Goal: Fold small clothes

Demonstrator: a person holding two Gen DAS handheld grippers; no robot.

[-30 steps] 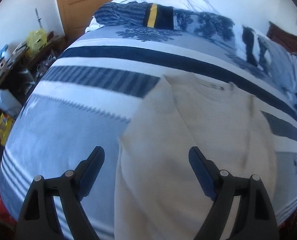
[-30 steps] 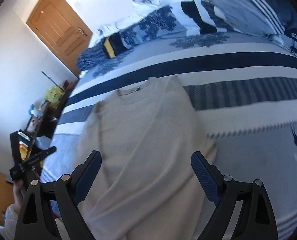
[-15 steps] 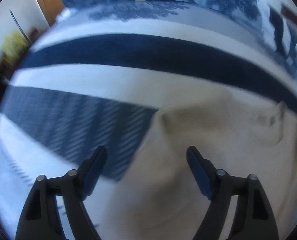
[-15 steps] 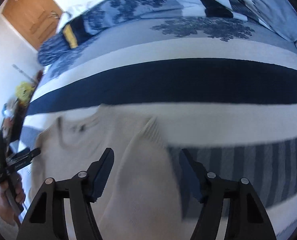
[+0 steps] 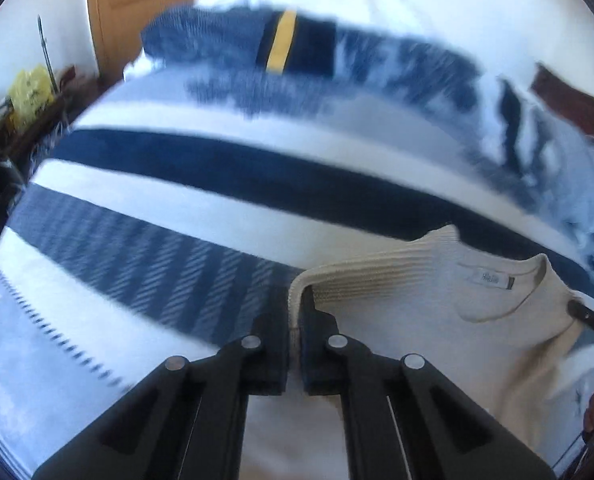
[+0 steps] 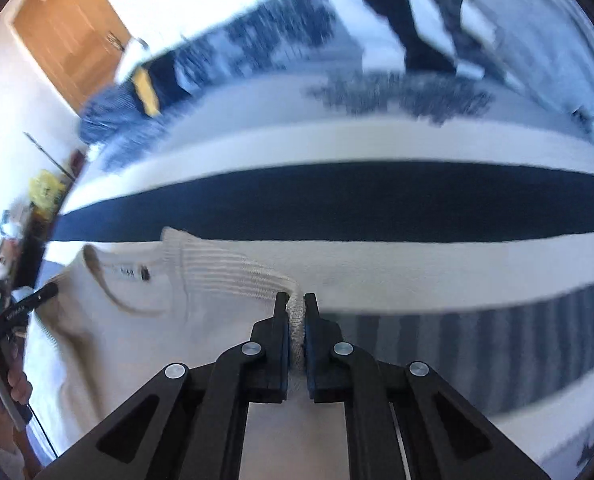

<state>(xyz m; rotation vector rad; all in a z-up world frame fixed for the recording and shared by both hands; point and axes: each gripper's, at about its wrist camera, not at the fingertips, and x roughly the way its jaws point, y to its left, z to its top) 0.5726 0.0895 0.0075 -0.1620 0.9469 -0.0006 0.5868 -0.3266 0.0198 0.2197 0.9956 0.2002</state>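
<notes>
Both of your tongs are clamped on the cream knitted sweater (image 5: 437,320), which lies flat on the blue-and-white striped bedspread (image 5: 217,216) with its collar and label (image 5: 491,279) facing up. The left tongs (image 5: 295,328) pinch the ribbed edge at the sweater's left shoulder, where the knit already folds over the pads. The right tongs (image 6: 295,322) pinch the matching ribbed edge on the right shoulder, with a wad of knit showing between the pads.

From here the step looks like the first fold, carrying the top of the sweater (image 6: 145,320) toward its hem. Lift both corners together and only a little, so the body stays on the bed and does not drag. Keep the two tongs level with each other and the same way apart as the shoulders, otherwise the fold line will run crooked. Move them toward you at one pace. The knit is thick and stretchy, so expect it to sag between the grips; hold light tension across the collar. Lay the edge down flat before you release, and let go of both sides at once.
</notes>
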